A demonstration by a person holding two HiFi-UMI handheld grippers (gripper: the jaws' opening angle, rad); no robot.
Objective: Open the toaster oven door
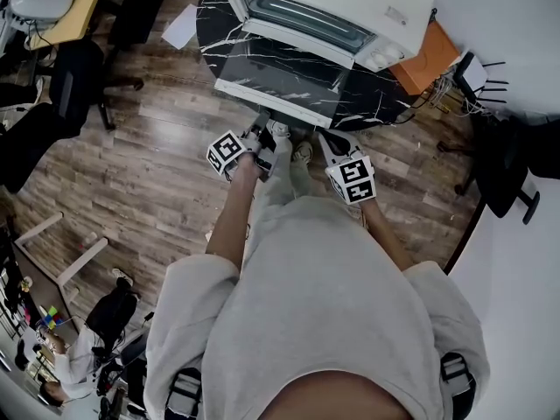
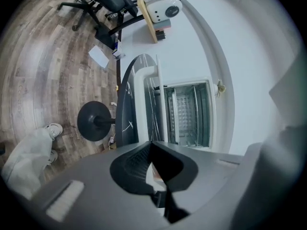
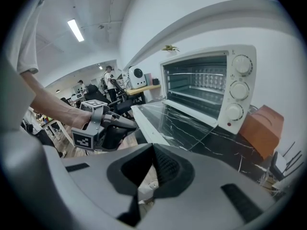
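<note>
The toaster oven [image 1: 350,7] is set on the dark bench [image 1: 385,103], and its door [image 1: 280,81] is let fully down, so the task is judged done. The jaws of the left gripper [image 2: 152,145] are pressed together on nothing, near the door's edge. The jaws of the right gripper [image 3: 153,147] are likewise closed and empty.

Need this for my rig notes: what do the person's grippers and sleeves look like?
Both the left gripper and right gripper have grey bodies with black ridged pads. Each carries a white cube of black square markers. The person wears a light grey short-sleeved shirt.
</note>
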